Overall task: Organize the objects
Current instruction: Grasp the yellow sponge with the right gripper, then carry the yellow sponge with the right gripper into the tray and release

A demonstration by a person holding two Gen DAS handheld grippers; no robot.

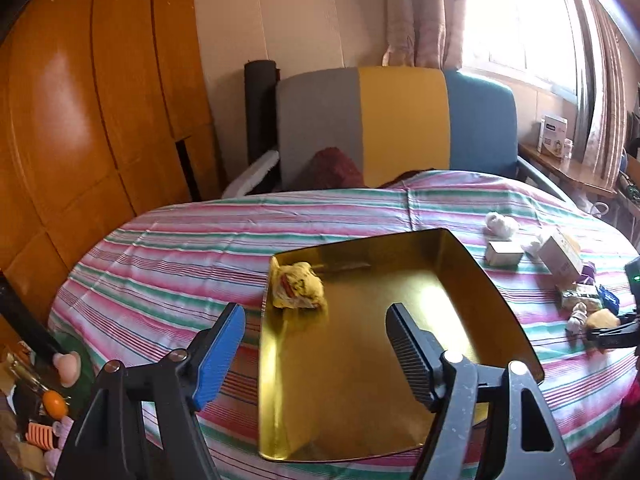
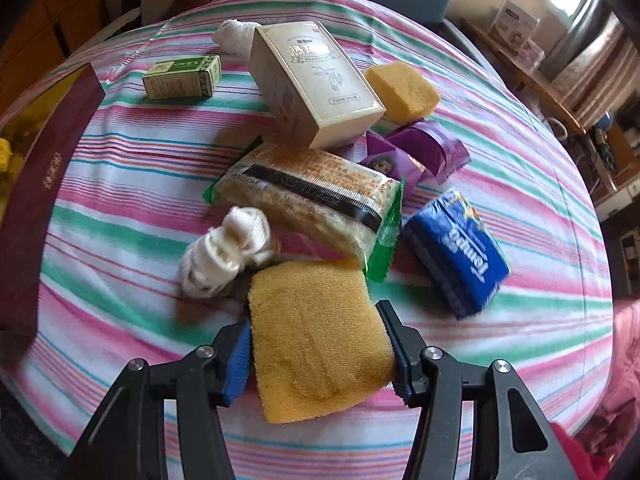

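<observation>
My right gripper [image 2: 314,320] points steeply down and is shut on a yellow sponge [image 2: 320,344], with a pad pressing each side of it. Beyond the sponge lie a rolled white sock [image 2: 224,252], a rice-cracker packet [image 2: 312,196], a blue tissue pack [image 2: 456,248], a cream box [image 2: 316,80], a green box [image 2: 182,77], a purple wrapper [image 2: 416,152] and a second sponge [image 2: 402,90]. My left gripper [image 1: 316,316] hangs open and empty over the gold tray [image 1: 360,380]. A crumpled yellow packet [image 1: 298,286] lies in the tray's far left corner.
A striped cloth [image 1: 180,248] covers the round table. The tray's maroon outer wall [image 2: 44,160] stands at the left in the right wrist view. An armchair [image 1: 400,120] stands behind the table, a wooden wardrobe [image 1: 80,120] at the left, and a shelf with boxes [image 1: 554,136] at the right.
</observation>
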